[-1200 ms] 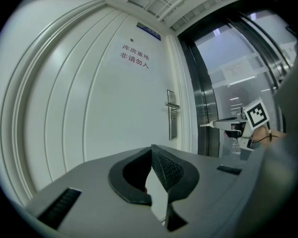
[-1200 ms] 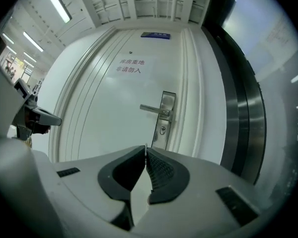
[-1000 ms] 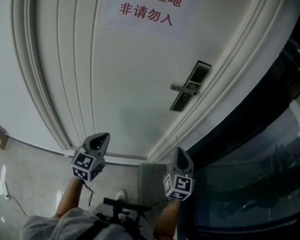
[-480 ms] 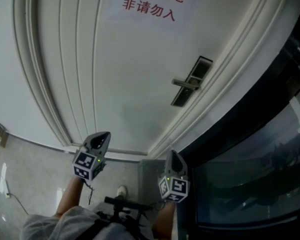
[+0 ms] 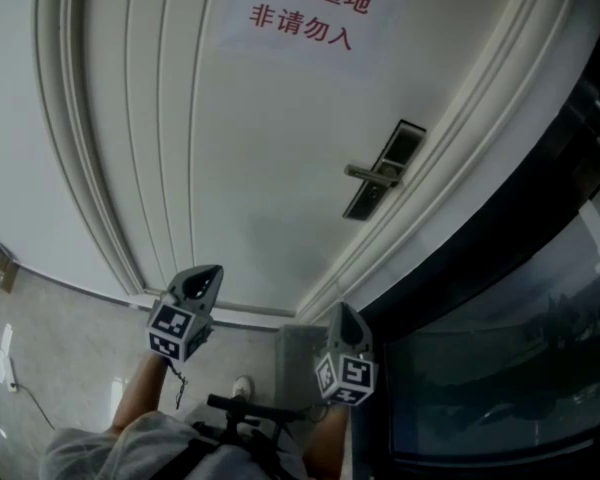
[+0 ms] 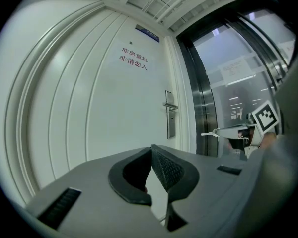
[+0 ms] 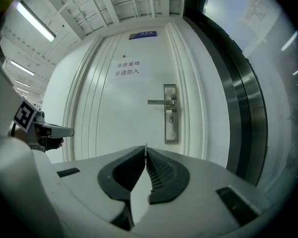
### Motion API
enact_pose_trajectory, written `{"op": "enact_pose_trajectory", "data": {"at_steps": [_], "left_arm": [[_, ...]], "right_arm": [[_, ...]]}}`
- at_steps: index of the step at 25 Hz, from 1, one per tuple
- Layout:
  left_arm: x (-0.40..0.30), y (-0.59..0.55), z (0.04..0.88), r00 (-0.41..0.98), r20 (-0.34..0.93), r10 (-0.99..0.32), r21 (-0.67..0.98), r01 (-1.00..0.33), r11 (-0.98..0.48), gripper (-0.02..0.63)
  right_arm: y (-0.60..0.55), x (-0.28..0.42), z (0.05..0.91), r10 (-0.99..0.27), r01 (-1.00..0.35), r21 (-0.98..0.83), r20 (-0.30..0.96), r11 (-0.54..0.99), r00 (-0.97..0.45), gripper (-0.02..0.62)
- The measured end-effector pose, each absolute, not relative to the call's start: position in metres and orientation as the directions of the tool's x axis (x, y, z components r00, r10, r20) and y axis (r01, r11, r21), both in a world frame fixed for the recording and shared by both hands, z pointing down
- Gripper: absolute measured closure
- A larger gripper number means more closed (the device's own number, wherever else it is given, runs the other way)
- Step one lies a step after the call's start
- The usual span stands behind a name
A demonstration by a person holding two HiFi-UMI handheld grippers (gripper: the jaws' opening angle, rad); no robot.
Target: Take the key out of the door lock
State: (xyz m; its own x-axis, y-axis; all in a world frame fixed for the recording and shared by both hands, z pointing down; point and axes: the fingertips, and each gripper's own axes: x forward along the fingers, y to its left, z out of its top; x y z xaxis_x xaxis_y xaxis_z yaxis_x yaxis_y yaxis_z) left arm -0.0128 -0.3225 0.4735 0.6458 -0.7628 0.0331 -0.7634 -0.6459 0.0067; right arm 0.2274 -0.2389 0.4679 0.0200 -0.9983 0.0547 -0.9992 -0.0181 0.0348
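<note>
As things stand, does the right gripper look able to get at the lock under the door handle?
Probably yes: nothing stands between the right gripper and the lock, though it is short of the door with jaws shut.

Upright silver door lock [image 7: 171, 114]

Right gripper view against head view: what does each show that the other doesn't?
Only the right gripper view: the blue plate above the door, the ceiling lights, and the right gripper's tongs meeting tip to tip with nothing between them. Only the head view: the floor, the person's forearms and a shoe. Both: the door, its red sign, the handle on the lock plate, and the left gripper. Neither shows a key clearly.
</note>
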Motion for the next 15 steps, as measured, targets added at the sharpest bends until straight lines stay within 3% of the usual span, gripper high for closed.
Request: {"op": "enact_pose_trajectory", "data": {"at_steps": [15], "left_arm": [[-0.008,-0.3237,0.4761,0.645,0.041,-0.763,0.008,-0.764,-0.645,0.598]], "right_arm": [[-0.239,0.2332,0.466,-0.999,-0.999,0.038,0.046,-0.02,0.022,0.575]]}}
